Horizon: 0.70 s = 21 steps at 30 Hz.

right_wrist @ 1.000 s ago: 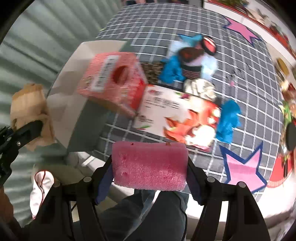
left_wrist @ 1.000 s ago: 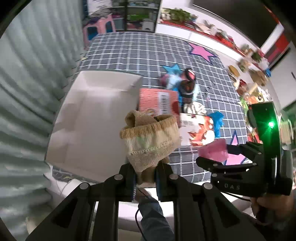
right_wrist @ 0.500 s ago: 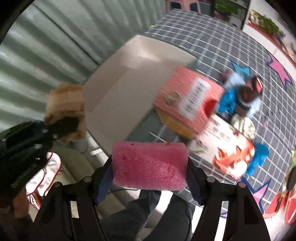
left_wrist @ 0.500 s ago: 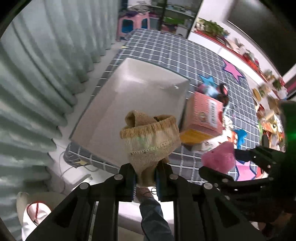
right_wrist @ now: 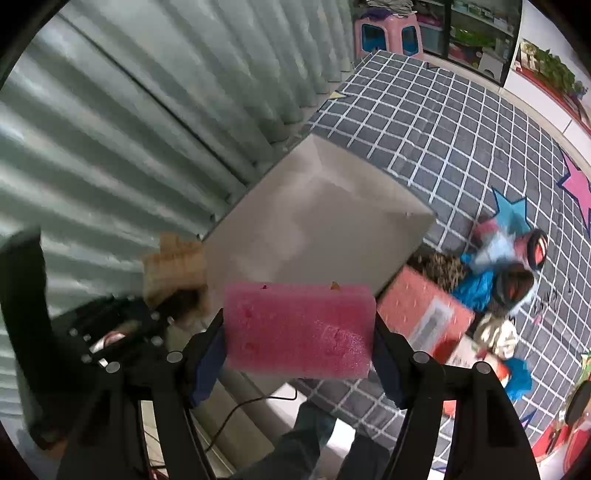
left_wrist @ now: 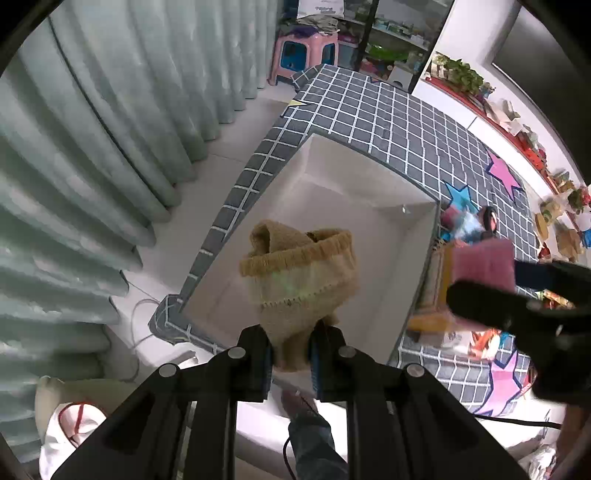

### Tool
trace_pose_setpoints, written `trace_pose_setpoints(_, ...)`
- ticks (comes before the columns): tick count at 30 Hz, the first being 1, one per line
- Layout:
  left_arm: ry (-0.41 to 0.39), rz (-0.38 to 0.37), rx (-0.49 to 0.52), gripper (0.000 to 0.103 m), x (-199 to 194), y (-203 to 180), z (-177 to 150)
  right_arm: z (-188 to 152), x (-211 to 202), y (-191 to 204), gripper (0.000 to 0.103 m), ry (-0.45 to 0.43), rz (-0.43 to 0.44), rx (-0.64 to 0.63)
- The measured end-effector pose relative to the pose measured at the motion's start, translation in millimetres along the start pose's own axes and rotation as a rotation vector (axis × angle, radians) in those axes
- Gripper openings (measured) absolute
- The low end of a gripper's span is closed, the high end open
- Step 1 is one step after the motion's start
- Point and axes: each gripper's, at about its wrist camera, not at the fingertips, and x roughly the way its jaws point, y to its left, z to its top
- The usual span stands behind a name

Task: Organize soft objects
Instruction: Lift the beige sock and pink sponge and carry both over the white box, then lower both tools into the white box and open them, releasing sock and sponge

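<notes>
The left tongs [left_wrist: 290,354] pinch a tan knit sock [left_wrist: 299,273] by its lower end, above the white box [left_wrist: 369,206] ahead; it may snag the near wall. The right tongs [right_wrist: 299,354] squeeze a pink sponge [right_wrist: 299,328] short of the box; released early, it likely falls outside.

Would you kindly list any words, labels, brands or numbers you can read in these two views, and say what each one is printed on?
No text is legible in either view.
Pink box: a white label with a barcode-like patch, blurred, unreadable.
Printed packet beside it: red and white print, smeared by motion.
Bag on the far shelf: dark print, too small to read.
</notes>
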Motion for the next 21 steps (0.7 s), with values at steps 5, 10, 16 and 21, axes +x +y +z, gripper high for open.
trace_pose_setpoints(5,0.016,0.013,0.017,0.018,18.8,-7.1,18.0,28.7,11.0,-8.9,0.072,0.003,-0.011,-0.009)
trace_pose_setpoints(10,0.047,0.024,0.025,0.018,39.5,-12.6,32.9,48.8,28.1,-24.5,0.072,0.036,-0.004,0.031)
trace_pose_setpoints(16,0.079,0.055,0.041,0.018,62.8,-16.4,47.0,64.9,42.7,-39.2,0.072,0.068,-0.027,0.044)
trace_pose_setpoints(21,0.099,0.068,0.069,0.018,77.5,-22.9,56.1,75.4,53.0,-55.0,0.072,0.087,-0.031,0.082)
